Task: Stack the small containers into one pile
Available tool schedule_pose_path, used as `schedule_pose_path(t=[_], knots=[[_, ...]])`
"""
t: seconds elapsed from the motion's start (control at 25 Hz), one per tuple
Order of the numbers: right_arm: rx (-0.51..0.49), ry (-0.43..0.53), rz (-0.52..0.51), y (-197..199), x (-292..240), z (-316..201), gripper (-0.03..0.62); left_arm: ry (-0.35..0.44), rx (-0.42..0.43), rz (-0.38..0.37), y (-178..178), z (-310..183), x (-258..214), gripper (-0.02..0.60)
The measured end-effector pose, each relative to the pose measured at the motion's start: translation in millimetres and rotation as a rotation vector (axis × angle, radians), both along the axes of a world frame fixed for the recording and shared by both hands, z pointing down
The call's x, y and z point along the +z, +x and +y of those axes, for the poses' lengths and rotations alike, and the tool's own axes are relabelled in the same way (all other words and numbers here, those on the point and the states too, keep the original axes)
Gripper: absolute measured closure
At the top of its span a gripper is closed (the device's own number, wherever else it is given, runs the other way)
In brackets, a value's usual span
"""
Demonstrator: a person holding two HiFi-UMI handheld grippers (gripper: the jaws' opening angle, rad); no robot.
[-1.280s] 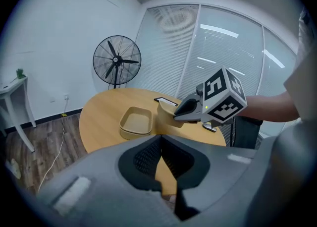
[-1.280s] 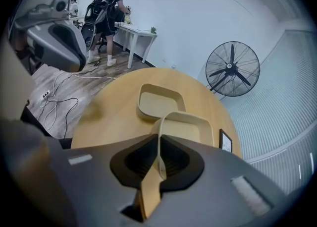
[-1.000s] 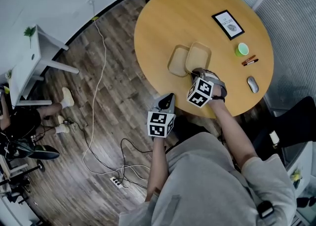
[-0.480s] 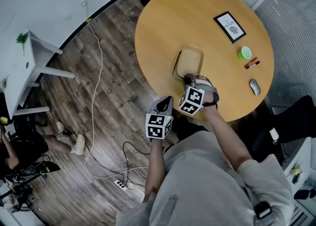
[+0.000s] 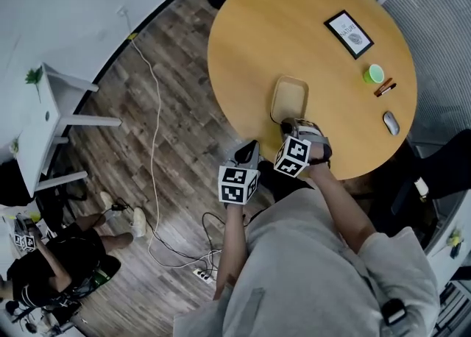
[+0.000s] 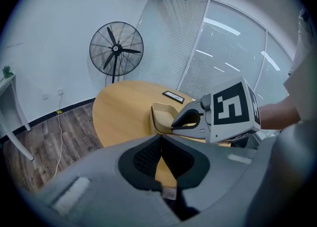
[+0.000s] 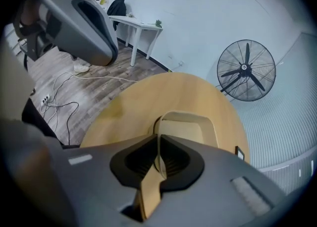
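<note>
Two tan shallow containers (image 5: 289, 100) sit nested as one pile near the front edge of the round wooden table (image 5: 294, 19). My right gripper (image 5: 282, 121) is shut on the near rim of the top container (image 7: 185, 131), and the thin rim is pinched between its pads. The left gripper (image 5: 252, 146) hovers off the table's edge over the floor, shut with nothing in it. In the left gripper view the pile (image 6: 162, 116) lies ahead, with the right gripper (image 6: 184, 120) clamped on its near side.
A framed picture (image 5: 349, 33), a green cup (image 5: 374, 73), pens (image 5: 384, 88) and a mouse (image 5: 391, 123) lie on the table's right side. A standing fan (image 6: 116, 49) is beyond the table. Cables (image 5: 154, 174) run across the floor, next to a white side table (image 5: 44, 118).
The right gripper carried its container leftward from beside the other one and set it on top. Two side-by-side containers are now one pile. The left gripper stayed put.
</note>
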State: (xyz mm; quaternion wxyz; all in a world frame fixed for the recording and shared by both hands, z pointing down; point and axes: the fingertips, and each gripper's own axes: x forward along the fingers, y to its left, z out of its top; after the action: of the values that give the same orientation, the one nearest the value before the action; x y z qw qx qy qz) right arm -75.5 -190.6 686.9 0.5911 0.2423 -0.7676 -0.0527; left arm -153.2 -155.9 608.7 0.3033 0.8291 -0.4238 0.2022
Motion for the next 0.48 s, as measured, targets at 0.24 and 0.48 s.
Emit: schedule_pose_path(t=[0.24,0.48], knots=[[0.092,-0.038,-0.070,5.8,2.2,2.9,0.534,0.000,0.087,-0.028,-1.1,-13.7,-6.0,0.578],[0.238,-0.064,-0.204,7.9,-7.4,1.0,0.530,0.000,0.169,-0.053,5.2,-22.5,-5.4,0.578]])
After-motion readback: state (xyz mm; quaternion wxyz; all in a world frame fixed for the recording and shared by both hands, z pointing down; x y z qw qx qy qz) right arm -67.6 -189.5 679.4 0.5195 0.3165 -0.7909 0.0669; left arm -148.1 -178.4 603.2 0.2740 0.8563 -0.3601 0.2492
